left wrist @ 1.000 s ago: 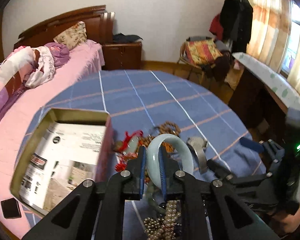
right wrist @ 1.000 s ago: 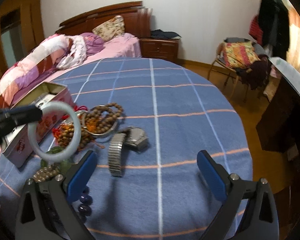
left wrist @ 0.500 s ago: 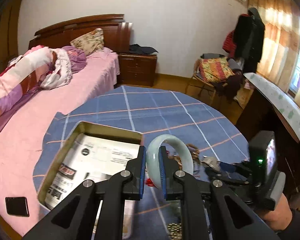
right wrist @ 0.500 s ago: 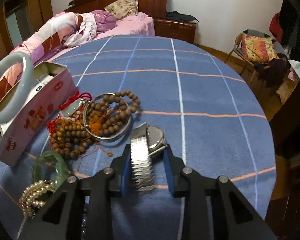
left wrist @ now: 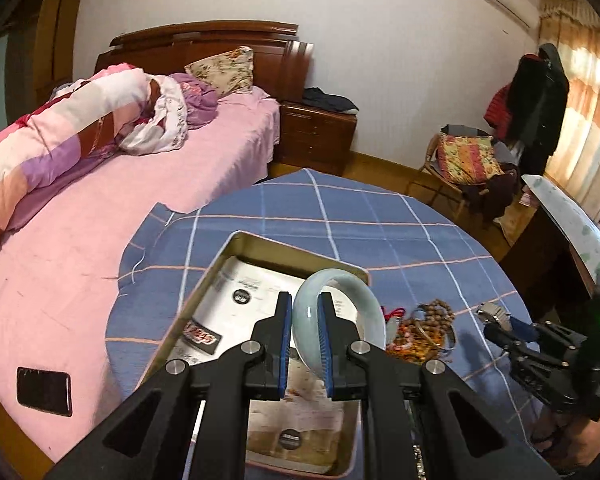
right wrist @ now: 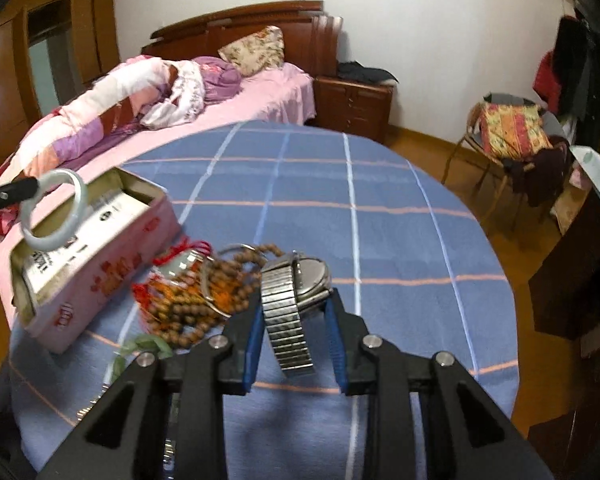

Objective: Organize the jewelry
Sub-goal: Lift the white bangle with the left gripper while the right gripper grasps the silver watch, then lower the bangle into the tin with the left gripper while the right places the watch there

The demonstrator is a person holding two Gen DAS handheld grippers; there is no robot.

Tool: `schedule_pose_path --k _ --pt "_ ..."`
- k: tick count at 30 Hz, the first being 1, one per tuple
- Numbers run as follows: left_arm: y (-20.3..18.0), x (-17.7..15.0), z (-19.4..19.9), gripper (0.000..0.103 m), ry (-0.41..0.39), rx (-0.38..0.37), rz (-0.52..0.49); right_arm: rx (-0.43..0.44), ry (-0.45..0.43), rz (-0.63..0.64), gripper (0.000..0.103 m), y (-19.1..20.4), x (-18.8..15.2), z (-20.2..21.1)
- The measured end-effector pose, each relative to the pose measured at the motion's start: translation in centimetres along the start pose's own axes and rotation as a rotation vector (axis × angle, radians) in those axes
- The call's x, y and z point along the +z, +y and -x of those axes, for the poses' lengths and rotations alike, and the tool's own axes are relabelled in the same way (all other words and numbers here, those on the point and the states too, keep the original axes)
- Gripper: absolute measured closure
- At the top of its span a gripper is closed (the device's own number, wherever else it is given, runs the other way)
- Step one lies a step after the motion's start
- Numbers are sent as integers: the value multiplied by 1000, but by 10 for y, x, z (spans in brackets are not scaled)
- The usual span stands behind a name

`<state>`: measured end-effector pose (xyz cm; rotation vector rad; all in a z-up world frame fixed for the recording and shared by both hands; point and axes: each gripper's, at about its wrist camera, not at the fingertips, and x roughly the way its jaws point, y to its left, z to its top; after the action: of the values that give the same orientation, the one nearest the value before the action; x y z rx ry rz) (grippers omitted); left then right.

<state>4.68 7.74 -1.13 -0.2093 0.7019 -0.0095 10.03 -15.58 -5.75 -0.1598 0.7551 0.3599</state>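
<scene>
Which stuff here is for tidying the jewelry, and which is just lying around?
For the job: pale bangle in the left gripper; metal watch in the right gripper; open tin box; wooden bead strings on the table.

Just lying about: black phone on the bed; pillow; chair piled with clothes.

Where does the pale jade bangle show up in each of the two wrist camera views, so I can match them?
Left wrist view: the jade bangle sits low at centre, clamped in the left gripper, over the open tin box.
Right wrist view: the bangle is at the far left, above the same box.
Shared landmark: the floral pillow by the headboard.
</scene>
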Motion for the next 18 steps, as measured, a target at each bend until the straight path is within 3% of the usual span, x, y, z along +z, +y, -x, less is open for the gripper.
schedule_pose_path --k 18 --pt "34 9 -23 91 29 52 47 125 -54 138 72 81 48 -12"
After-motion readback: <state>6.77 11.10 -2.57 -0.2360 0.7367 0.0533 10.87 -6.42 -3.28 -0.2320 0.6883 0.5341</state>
